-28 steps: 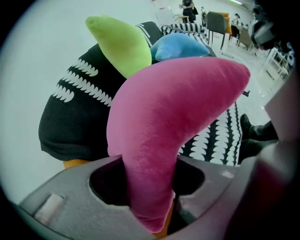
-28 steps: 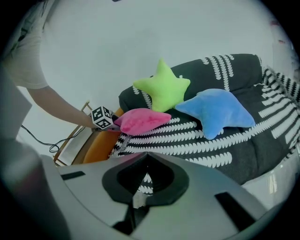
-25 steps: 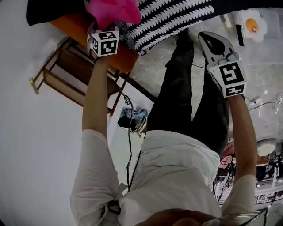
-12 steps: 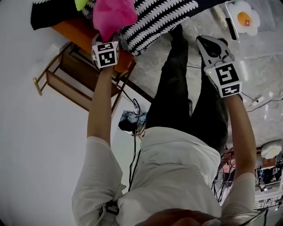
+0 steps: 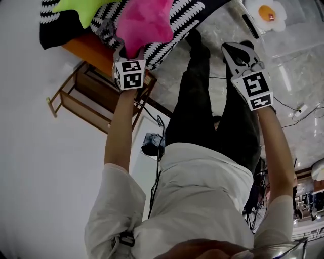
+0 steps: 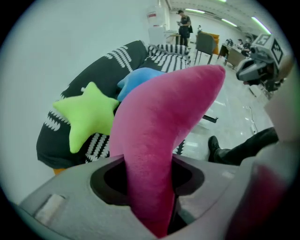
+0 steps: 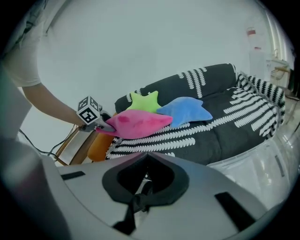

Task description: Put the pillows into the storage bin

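HEAD VIEW
- left hand-held gripper [image 5: 127, 51]: clenched on one tip of the pink pillow [image 5: 144, 20]; arm is stretched forward.
- pink pillow: held above the edge of the striped sofa [image 5: 190, 17].
- green star pillow [image 5: 81, 6]: laid on the striped sofa, left of the pink pillow.
- right hand-held gripper [image 5: 234, 49]: held out over the floor [image 5: 304, 76], just beside the person's dark trouser legs [image 5: 202, 101], well apart from the pillows.
- wooden frame [image 5: 83, 98]: seen under the left forearm, by the white wall.
- orange base [image 5: 93, 48]: seen under the edge of the sofa's cover.

LEFT GRIPPER VIEW
- jaws: pressed on the pink pillow; its narrow tip is pinched between them and the rest juts up and to the right.
- green star pillow: seen on the sofa, left of the pink pillow.
- blue pillow [image 6: 140, 77]: partly hidden behind the pink pillow, just beside the green star pillow.
- right hand-held gripper: seen at upper right, apart from the pillows.
- shoe [image 6: 213, 145]: seen on the floor at lower right.

RIGHT GRIPPER VIEW
- jaws: closed together, nothing between them.
- pink pillow: gripped at its left tip by the left hand-held gripper, at the sofa's front edge; contact with the cover cannot be told.
- green star pillow and blue pillow: laid side by side on the seat, behind the pink pillow.
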`<state>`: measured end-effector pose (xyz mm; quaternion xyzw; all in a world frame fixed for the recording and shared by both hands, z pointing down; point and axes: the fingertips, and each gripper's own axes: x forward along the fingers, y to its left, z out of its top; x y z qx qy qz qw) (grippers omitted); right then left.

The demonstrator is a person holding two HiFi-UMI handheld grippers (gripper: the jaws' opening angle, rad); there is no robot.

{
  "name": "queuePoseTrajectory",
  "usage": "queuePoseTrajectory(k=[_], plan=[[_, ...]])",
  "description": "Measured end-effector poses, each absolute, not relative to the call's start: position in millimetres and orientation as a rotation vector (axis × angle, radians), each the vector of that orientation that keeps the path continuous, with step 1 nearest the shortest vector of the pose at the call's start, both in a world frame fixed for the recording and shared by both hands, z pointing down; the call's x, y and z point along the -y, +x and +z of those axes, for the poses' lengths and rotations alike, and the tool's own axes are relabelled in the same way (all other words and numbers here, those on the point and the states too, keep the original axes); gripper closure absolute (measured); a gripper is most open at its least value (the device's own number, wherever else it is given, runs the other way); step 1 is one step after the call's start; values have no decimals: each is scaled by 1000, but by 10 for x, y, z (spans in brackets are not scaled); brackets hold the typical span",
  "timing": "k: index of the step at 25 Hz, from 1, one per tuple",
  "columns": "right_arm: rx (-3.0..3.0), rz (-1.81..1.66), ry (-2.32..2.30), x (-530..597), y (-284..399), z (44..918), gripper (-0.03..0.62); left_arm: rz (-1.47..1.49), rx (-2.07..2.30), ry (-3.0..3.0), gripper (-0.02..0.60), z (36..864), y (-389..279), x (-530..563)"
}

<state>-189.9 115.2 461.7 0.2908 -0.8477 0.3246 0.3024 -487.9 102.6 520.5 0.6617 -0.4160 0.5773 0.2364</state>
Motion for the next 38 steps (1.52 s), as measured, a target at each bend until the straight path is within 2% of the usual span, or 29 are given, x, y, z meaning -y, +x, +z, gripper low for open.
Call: queuePoseTrajectory(k=[22, 38], plan=[[2158, 982, 1148, -1611, 59, 4452, 589, 1587, 679, 2261, 354, 5017, -1756, -869], [2046, 1139, 1433, -1881, 1373, 4736, 589, 1515, 367, 2478, 351, 5342, 779, -639]])
